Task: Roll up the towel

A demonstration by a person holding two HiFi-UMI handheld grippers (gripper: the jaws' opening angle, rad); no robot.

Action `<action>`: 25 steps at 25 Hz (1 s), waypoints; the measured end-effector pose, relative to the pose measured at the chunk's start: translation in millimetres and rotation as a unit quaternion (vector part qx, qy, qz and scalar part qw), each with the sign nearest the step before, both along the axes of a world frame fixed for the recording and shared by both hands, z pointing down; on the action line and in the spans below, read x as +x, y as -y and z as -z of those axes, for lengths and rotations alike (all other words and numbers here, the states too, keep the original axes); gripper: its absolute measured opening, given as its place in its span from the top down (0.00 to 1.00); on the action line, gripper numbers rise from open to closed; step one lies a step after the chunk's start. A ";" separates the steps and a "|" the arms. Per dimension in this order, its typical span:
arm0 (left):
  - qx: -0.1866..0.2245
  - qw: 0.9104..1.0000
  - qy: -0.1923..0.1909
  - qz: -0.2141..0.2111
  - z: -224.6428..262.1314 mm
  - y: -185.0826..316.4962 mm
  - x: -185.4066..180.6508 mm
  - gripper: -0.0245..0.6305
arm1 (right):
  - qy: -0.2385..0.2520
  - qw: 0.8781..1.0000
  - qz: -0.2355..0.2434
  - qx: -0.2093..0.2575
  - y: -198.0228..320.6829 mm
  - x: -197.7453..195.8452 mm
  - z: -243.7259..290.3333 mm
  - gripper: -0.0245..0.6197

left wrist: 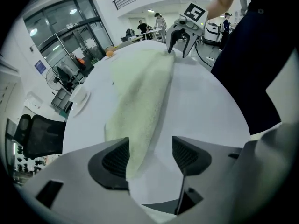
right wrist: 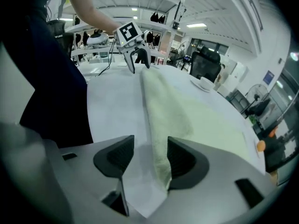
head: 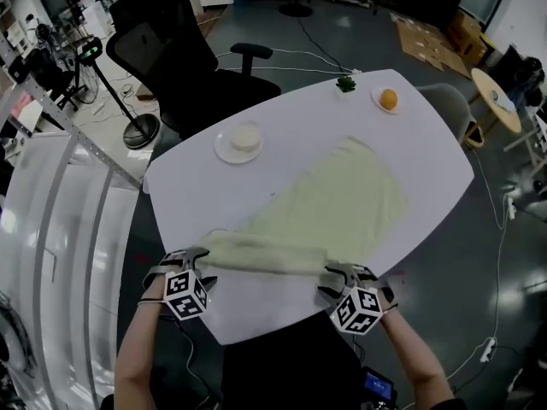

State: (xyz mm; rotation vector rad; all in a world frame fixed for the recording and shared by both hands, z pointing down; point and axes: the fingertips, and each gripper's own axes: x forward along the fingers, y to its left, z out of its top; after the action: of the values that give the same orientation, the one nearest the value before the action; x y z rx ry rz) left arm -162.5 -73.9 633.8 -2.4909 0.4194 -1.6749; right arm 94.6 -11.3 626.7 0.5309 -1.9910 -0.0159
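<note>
The white rounded table (head: 427, 178) carried the pale green terry towel (head: 342, 203), flat at the far end, its near edge rolled into a soft, nubbly tube. The left gripper (left wrist: 150, 149) straddled one end of the roll, jaws apart, the cloth beside one ribbed pad. The right gripper (right wrist: 150, 152) straddled the other end, jaws likewise parted.

We find no legible text, number or brand; blue wall sign (left wrist: 39, 67) too small to read
</note>
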 end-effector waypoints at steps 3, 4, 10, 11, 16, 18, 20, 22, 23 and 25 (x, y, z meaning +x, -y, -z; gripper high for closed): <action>0.005 1.000 0.024 -0.005 -9.1 6.6 -4.6 0.54 | -0.015 1.000 -0.007 -0.010 3.1 10.0 -13.7 0.60; 0.004 1.000 0.027 -0.006 -10.9 8.4 -5.3 0.56 | -0.018 1.000 -0.008 -0.012 4.4 13.4 -16.9 0.60; -0.031 0.999 0.032 -0.011 -14.4 12.3 -6.0 0.54 | -0.002 0.999 -0.001 -0.042 7.2 17.9 -22.0 0.60; -0.038 0.999 0.033 -0.013 -15.1 12.3 -5.7 0.55 | 0.000 0.999 0.001 -0.048 6.9 18.1 -22.4 0.60; -0.099 0.995 0.030 -0.002 -18.2 9.5 -7.3 0.58 | 0.014 0.997 0.005 -0.079 8.9 18.9 -22.5 0.63; -0.117 0.993 0.028 0.002 -17.9 10.2 -7.1 0.59 | 0.012 0.997 0.002 -0.076 15.3 22.4 -20.6 0.78; -0.108 0.994 0.031 0.009 -17.7 17.2 -8.0 0.64 | 0.007 0.997 0.010 -0.077 18.0 24.0 -20.4 0.80; -0.075 0.996 0.042 0.015 -17.8 28.9 -10.1 0.85 | -0.005 0.997 0.028 -0.070 18.6 25.0 -20.3 0.82; -0.064 0.997 0.050 0.011 -18.1 31.8 -10.7 0.86 | -0.011 0.997 0.036 -0.063 19.3 25.5 -19.5 0.84; -0.053 0.996 0.066 -0.005 -18.3 32.5 -11.2 0.87 | -0.018 0.998 0.041 -0.045 22.6 26.9 -15.9 0.90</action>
State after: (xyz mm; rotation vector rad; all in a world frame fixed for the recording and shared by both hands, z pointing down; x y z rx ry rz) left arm -173.7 -106.4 652.1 -2.4293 0.3111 -1.8907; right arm 121.5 -33.9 642.6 0.3885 -1.9675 0.0143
